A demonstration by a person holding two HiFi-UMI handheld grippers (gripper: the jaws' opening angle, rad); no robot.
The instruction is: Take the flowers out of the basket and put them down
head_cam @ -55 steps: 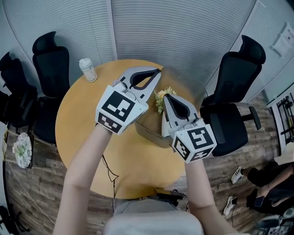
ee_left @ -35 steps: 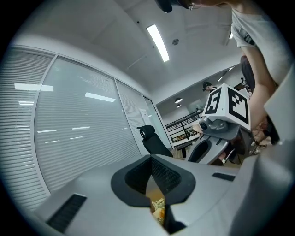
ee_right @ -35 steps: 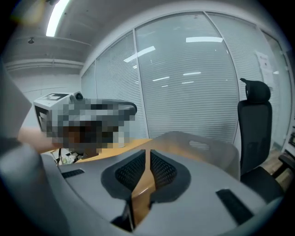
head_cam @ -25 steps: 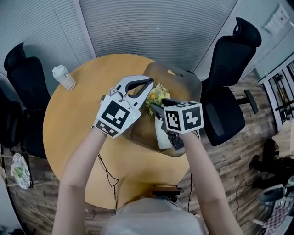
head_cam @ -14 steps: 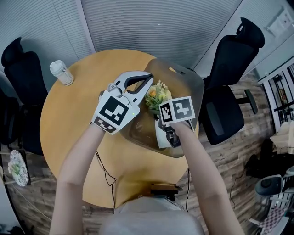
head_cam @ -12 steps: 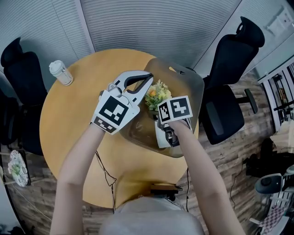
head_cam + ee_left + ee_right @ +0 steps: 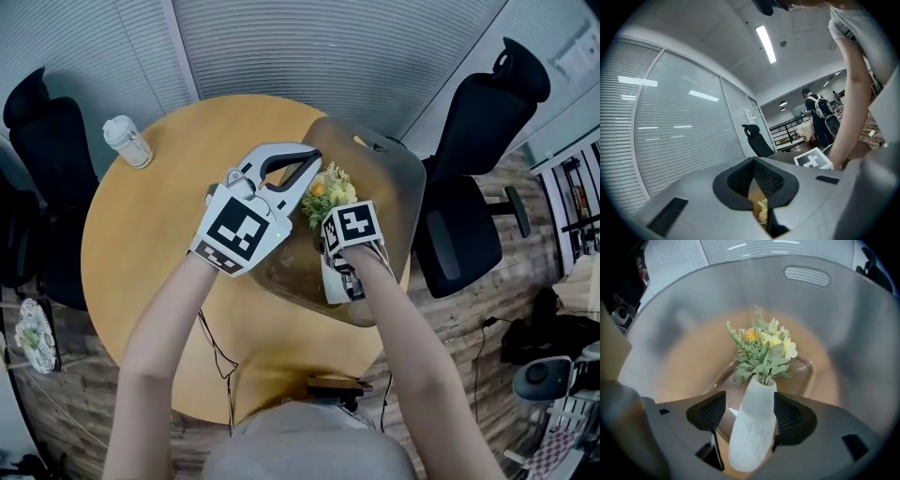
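Note:
A small bunch of yellow and green flowers [image 7: 328, 192] stands in a white vase [image 7: 752, 427] inside a translucent grey-brown basket [image 7: 394, 178] on the round wooden table [image 7: 159, 244]. My right gripper [image 7: 750, 408] points steeply down into the basket [image 7: 834, 333]. Its jaws have just been opening and now stand open on either side of the vase, with a gap at the left pad. In the head view the marker cube hides most of the right gripper [image 7: 341, 277]. My left gripper [image 7: 317, 157] is shut, its tips at the basket's left rim; whether it pinches the rim I cannot tell.
A lidded paper cup [image 7: 127, 142] stands at the table's far left. Black office chairs [image 7: 473, 216] [image 7: 47, 131] flank the table. A thin cable [image 7: 220, 347] runs across the near side. The basket has a handle slot [image 7: 806, 276] in its far wall.
My right gripper has dropped into the basket and tipped further down over the vase, and its jaws have spread. The left gripper has stayed where it was.

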